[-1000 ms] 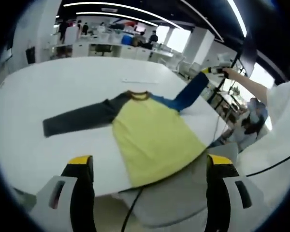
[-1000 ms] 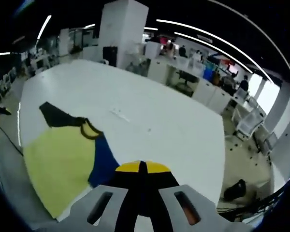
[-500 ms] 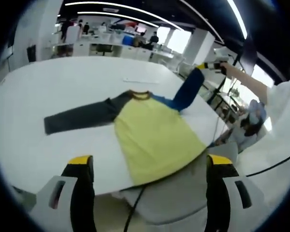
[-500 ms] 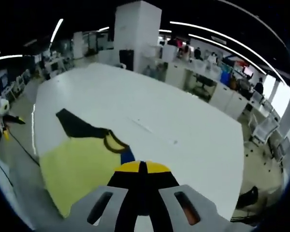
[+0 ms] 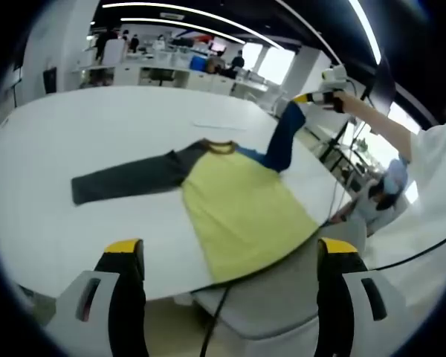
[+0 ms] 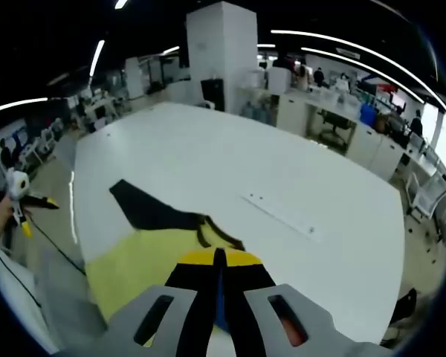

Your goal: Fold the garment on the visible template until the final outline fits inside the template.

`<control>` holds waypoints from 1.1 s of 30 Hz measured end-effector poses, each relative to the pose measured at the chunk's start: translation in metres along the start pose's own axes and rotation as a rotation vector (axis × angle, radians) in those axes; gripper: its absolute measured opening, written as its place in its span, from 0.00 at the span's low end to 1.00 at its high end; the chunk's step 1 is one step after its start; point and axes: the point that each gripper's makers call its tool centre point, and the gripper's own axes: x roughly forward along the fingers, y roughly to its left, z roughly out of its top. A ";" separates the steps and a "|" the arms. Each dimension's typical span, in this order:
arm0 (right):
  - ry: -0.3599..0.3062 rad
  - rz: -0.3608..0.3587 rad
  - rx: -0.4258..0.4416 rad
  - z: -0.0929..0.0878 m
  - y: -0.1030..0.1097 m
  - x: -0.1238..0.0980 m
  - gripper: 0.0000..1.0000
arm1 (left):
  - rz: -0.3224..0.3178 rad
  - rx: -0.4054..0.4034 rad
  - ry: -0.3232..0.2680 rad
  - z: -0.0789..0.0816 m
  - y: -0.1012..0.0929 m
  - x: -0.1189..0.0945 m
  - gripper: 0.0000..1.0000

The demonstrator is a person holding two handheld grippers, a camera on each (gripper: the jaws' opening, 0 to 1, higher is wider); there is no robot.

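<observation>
Right gripper [image 6: 218, 256]: jaws pressed together, pinching the blue sleeve [image 5: 283, 141]. A sliver of blue shows between the jaws in the right gripper view. In the left gripper view that gripper [image 5: 317, 97] is up in the air past the tabletop's far-right edge, with the sleeve hanging from it down to the shoulder.

Left gripper [image 5: 230, 256]: jaws spread wide, holding nothing. It hangs off the near tabletop edge, well apart from the shirt [image 5: 238, 208].

Shirt lies flat on the white tabletop [image 5: 97, 126]: yellow body, collar [image 5: 217, 146] towards the far side, hem at the near edge or just over it. Dark sleeve [image 5: 126, 177] is stretched out flat to the left, unfolded.

A thin pale strip [image 6: 282, 214] lies on the tabletop beyond the collar. Can't make out a template outline under the shirt in either view.

Progress, my read: early. First sleeve fold is in hand and not laid down. Left to do: drop the blue sleeve across the body, fold the dark sleeve in, then fold the body to fit the outline. Open-plan office behind.
</observation>
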 end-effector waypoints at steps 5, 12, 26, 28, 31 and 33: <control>0.010 0.055 -0.009 0.009 0.026 0.023 0.02 | -0.005 -0.006 -0.004 -0.002 0.006 -0.002 0.93; 0.040 0.117 -0.026 0.012 0.059 0.058 0.02 | -0.001 -0.020 -0.002 -0.008 0.014 -0.007 0.93; 0.106 0.159 0.048 0.008 0.095 0.107 0.02 | 0.001 -0.023 0.004 -0.007 0.023 -0.011 0.93; 0.106 0.161 0.046 0.009 0.098 0.111 0.02 | -0.004 -0.020 0.001 -0.005 0.021 -0.010 0.93; 0.117 0.159 0.027 0.006 0.105 0.114 0.02 | -0.018 -0.011 0.001 -0.002 0.016 -0.008 0.93; 0.125 0.159 0.022 0.003 0.110 0.115 0.02 | -0.030 -0.006 0.002 -0.001 0.013 -0.006 0.93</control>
